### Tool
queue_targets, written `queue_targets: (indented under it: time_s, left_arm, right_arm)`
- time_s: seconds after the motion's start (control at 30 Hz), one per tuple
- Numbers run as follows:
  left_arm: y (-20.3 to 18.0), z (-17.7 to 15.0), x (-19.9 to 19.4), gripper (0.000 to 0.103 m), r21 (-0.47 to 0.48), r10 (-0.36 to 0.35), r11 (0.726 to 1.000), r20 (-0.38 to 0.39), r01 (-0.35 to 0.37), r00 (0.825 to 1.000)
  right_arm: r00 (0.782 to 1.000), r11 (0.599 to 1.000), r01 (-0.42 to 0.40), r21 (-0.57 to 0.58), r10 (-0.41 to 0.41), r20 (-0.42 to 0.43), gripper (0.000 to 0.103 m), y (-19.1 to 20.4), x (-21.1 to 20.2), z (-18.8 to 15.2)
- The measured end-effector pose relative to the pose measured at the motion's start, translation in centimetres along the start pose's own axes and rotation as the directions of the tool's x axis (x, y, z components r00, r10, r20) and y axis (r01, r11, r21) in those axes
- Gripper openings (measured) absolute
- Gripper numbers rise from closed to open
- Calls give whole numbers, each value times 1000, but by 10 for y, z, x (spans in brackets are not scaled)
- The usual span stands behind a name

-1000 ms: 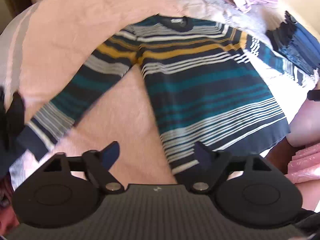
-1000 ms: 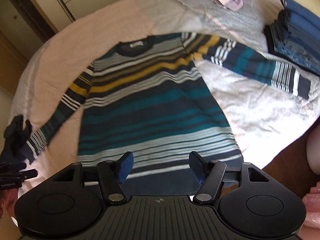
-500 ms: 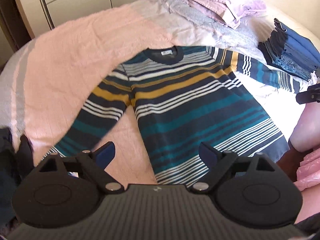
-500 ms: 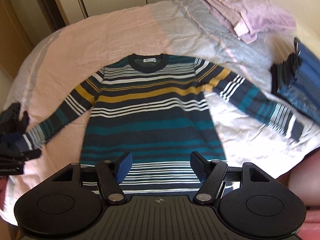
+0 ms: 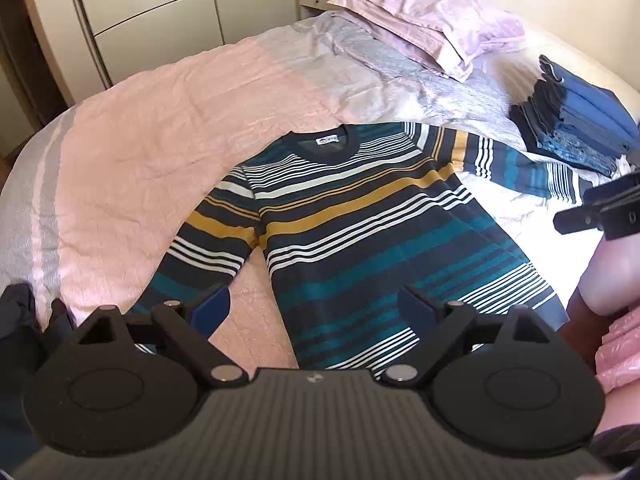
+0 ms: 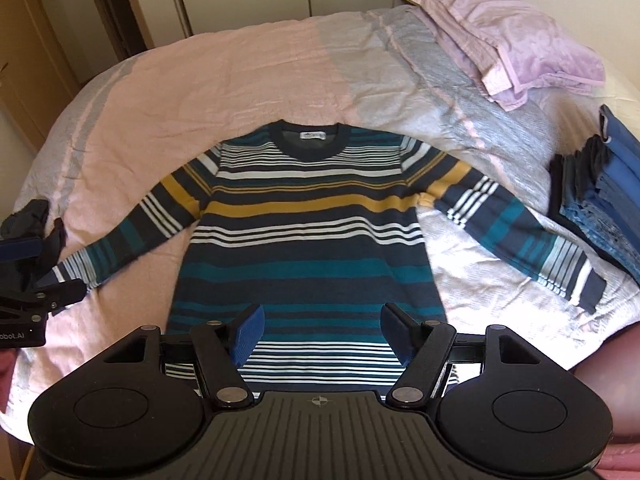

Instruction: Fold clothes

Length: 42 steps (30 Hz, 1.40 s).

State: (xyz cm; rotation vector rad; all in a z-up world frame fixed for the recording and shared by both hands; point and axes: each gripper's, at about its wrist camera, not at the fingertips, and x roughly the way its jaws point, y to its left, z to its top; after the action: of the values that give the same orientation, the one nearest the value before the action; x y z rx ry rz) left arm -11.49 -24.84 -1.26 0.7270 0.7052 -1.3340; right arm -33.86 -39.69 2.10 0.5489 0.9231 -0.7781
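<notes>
One striped sweater (image 6: 308, 236) lies face up on the bed (image 6: 248, 84), collar toward the wardrobe wall, hem nearest the cameras, both sleeves spread out to the sides. Against the views of a second ago, both cameras now take in far more of the bed and the garment sits lower and smaller in each picture — the two hands have lifted up and away from the hem, and the blur is gone. The sweater looks flat and smoothed, so the spreading step seems finished and the folding itself not yet begun; a sleeve would be the likely first fold.

Two tools: the left hand-held gripper (image 5: 314, 304) has its blue pads wide apart with nothing between them, hanging over the left sleeve and lower hem; the right hand-held gripper (image 6: 320, 330) is likewise spread and empty above the hem.

Further out — one pile of folded blue clothes (image 6: 600, 196) beyond the right cuff, one lilac pillow (image 6: 516, 36) at the bed's head, and one small dark garment (image 6: 30, 220) near the left cuff.
</notes>
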Motion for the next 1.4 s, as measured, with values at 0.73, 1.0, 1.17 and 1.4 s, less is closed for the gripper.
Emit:
queue_targets:
  time_s: [0.73,1.0,1.17,1.4]
  left_arm:
    - [-11,-11,11,89,-28,15,999,-81,-18,997]
    - [-9,-16,8,89,-49,40,998,-82,-44,996]
    - [-9,-17,6,89,-67,53,996,-78,-58,996]
    - [-8,-24,3,89,-106,81,990,-93,-90,992]
  right_arm:
    - [994,997,-70,-28,67,-91,68,7,25,-21]
    - [990,996,-87,-32,83,-110,68,11,32,-25]
    - [990,994,-96,-45,91,-110,68,8,33,-24]
    - [986,990,-120,-76,110,-125,68,9,37,-23]
